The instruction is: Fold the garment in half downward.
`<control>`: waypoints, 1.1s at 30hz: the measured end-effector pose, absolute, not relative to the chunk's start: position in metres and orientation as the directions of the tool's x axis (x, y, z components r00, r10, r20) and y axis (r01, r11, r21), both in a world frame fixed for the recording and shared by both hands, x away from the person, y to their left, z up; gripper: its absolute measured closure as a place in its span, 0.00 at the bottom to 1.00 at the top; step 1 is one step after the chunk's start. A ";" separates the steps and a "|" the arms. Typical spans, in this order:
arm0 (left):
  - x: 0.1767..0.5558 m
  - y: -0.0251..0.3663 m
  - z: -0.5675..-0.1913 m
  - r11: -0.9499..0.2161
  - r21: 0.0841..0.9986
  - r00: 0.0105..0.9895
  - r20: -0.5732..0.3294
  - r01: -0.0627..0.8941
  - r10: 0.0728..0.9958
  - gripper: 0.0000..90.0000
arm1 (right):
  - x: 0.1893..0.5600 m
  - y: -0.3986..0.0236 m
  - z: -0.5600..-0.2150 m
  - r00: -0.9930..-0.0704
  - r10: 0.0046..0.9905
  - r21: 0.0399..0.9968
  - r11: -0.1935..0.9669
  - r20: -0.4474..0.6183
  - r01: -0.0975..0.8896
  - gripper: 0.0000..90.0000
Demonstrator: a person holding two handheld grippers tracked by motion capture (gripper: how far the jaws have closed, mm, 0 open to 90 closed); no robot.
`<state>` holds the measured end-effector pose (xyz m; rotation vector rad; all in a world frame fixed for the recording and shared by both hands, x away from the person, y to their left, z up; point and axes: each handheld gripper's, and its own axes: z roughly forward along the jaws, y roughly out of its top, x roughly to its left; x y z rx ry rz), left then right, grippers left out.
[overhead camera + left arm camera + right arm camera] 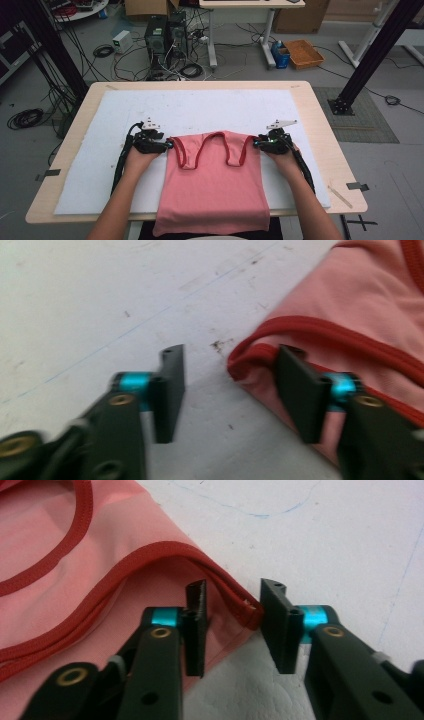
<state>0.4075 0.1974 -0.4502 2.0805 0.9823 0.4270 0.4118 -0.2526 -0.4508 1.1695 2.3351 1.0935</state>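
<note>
My left hand-held gripper (230,385) lies low on the bench, at the left shoulder corner of the pink sleeveless cotton top with dark red trim (212,187). Its two black jaws stand apart. In the left gripper view one jaw rests on the pink cloth just behind the red edge, and the other jaw is over the bare white sheet, so the folded red corner of the top lies in the gap between them. The pads do not press on the cloth, so this hand-held gripper is open and holds nothing.

My right hand-held gripper (232,630) is at the opposite shoulder corner of the same top. In the right gripper view its jaws are closer to each other, but there is a gap. One jaw stands on the pink cloth and the other jaw is just beside the red corner seam, on the white side. The corner tip sits between them, and I see no squeeze on it, so this one is open too.

In the high view my left hand (137,160) and my right hand (285,160) hold the two tools level with each other, one at each side of the garment.

The top lies flat, its straps pointing away from me, and its lower hem hangs over the near edge of the bench. Under it is a white foam sheet (200,107), which covers most of the light wooden bench (320,130).
</note>
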 end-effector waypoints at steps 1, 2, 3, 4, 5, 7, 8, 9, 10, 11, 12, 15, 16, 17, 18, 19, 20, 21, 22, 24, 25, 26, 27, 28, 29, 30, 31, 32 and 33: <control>0.408 0.197 -0.450 -0.401 0.770 0.652 -0.026 0.496 0.758 0.64 | 0.412 -0.253 -0.451 -0.621 0.781 0.748 0.373 0.066 0.549 0.82; 0.408 0.197 -0.450 -0.403 0.774 0.664 -0.030 0.488 0.747 0.69 | 0.412 -0.253 -0.451 -0.626 0.777 0.748 0.377 0.065 0.546 0.86; 0.408 0.196 -0.450 -0.404 0.774 0.669 -0.033 0.487 0.743 0.76 | 0.412 -0.253 -0.451 -0.629 0.775 0.748 0.381 0.062 0.543 0.87; 0.408 0.196 -0.450 -0.405 0.775 0.670 -0.032 0.485 0.741 0.79 | 0.411 -0.253 -0.450 -0.631 0.774 0.747 0.385 0.059 0.542 0.89; 0.408 0.197 -0.450 -0.399 0.779 0.677 -0.043 0.483 0.734 0.84 | 0.411 -0.252 -0.450 -0.632 0.773 0.746 0.390 0.054 0.541 0.90; 0.408 0.197 -0.450 -0.393 0.781 0.679 -0.053 0.485 0.732 0.90 | 0.410 -0.252 -0.449 -0.633 0.773 0.747 0.397 0.041 0.533 0.91; 0.408 0.198 -0.450 -0.392 0.784 0.682 -0.053 0.481 0.729 0.90 | 0.410 -0.252 -0.449 -0.633 0.773 0.748 0.400 0.034 0.529 0.91; 0.408 0.199 -0.449 -0.398 0.784 0.686 -0.047 0.476 0.726 0.90 | 0.410 -0.253 -0.448 -0.628 0.777 0.749 0.395 0.036 0.532 0.92; 0.408 0.200 -0.449 -0.391 0.791 0.682 -0.044 0.471 0.730 0.91 | 0.410 -0.254 -0.447 -0.628 0.778 0.755 0.393 0.031 0.525 0.92; 0.408 0.201 -0.448 -0.386 0.794 0.680 -0.046 0.470 0.732 0.91 | 0.410 -0.255 -0.446 -0.622 0.782 0.758 0.386 0.033 0.526 0.92; 0.408 0.202 -0.447 -0.374 0.803 0.676 -0.049 0.464 0.735 0.91 | 0.411 -0.257 -0.446 -0.617 0.786 0.763 0.376 0.038 0.526 0.92; 0.410 0.203 -0.444 -0.350 0.818 0.669 -0.056 0.456 0.741 0.91 | 0.412 -0.260 -0.443 -0.604 0.796 0.768 0.363 0.039 0.527 0.92; 0.411 0.203 -0.444 -0.350 0.817 0.671 -0.060 0.459 0.739 0.91 | 0.413 -0.261 -0.442 -0.603 0.797 0.775 0.359 0.035 0.520 0.92; 0.413 0.202 -0.443 -0.357 0.814 0.671 -0.055 0.459 0.739 0.91 | 0.413 -0.262 -0.441 -0.600 0.799 0.781 0.355 0.031 0.514 0.92; 0.414 0.201 -0.441 -0.361 0.813 0.672 -0.050 0.457 0.739 0.91 | 0.414 -0.263 -0.440 -0.596 0.802 0.783 0.354 0.027 0.511 0.92; 0.415 0.200 -0.441 -0.355 0.819 0.670 -0.049 0.451 0.741 0.91 | 0.415 -0.264 -0.438 -0.594 0.803 0.784 0.349 0.032 0.514 0.92; 0.417 0.200 -0.441 -0.342 0.826 0.669 -0.056 0.449 0.741 0.91 | 0.416 -0.265 -0.437 -0.587 0.809 0.781 0.346 0.033 0.520 0.92; 0.419 0.200 -0.441 -0.333 0.825 0.669 -0.072 0.456 0.740 0.91 | 0.418 -0.266 -0.435 -0.583 0.812 0.785 0.343 0.029 0.516 0.92; 0.421 0.199 -0.441 -0.334 0.822 0.666 -0.072 0.461 0.743 0.91 | 0.419 -0.267 -0.433 -0.577 0.817 0.786 0.338 0.028 0.517 0.92; 0.425 0.199 -0.441 -0.327 0.825 0.661 -0.074 0.461 0.747 0.91 | 0.423 -0.269 -0.429 -0.575 0.818 0.789 0.340 0.020 0.511 0.92; 0.427 0.199 -0.439 -0.327 0.827 0.661 -0.069 0.457 0.748 0.91 | 0.424 -0.269 -0.427 -0.571 0.821 0.790 0.341 0.014 0.510 0.92; 0.429 0.198 -0.437 -0.319 0.833 0.658 -0.070 0.452 0.750 0.91 | 0.426 -0.270 -0.426 -0.568 0.823 0.801 0.333 0.011 0.498 0.92; 0.431 0.198 -0.434 -0.318 0.835 0.660 -0.069 0.448 0.748 0.91 | 0.429 -0.271 -0.424 -0.568 0.823 0.800 0.326 0.022 0.503 0.92; 0.432 0.197 -0.432 -0.304 0.845 0.655 -0.071 0.440 0.752 0.91 | 0.432 -0.272 -0.422 -0.566 0.824 0.800 0.325 0.022 0.504 0.92; 0.435 0.197 -0.429 -0.295 0.848 0.658 -0.080 0.439 0.749 0.91 | 0.433 -0.272 -0.421 -0.563 0.826 0.801 0.323 0.022 0.504 0.92; 0.437 0.196 -0.426 -0.298 0.849 0.657 -0.075 0.437 0.750 0.91 | 0.437 -0.272 -0.418 -0.559 0.829 0.803 0.324 0.013 0.500 0.92; 0.439 0.195 -0.422 -0.297 0.850 0.656 -0.072 0.434 0.752 0.91 | 0.440 -0.272 -0.416 -0.556 0.831 0.805 0.324 0.009 0.497 0.92; 0.442 0.195 -0.419 -0.298 0.852 0.656 -0.069 0.431 0.751 0.91 | 0.442 -0.272 -0.413 -0.551 0.834 0.813 0.313 0.011 0.491 0.92; 0.444 0.195 -0.416 -0.286 0.860 0.653 -0.070 0.423 0.754 0.91 | 0.445 -0.272 -0.411 -0.549 0.835 0.810 0.315 0.011 0.494 0.92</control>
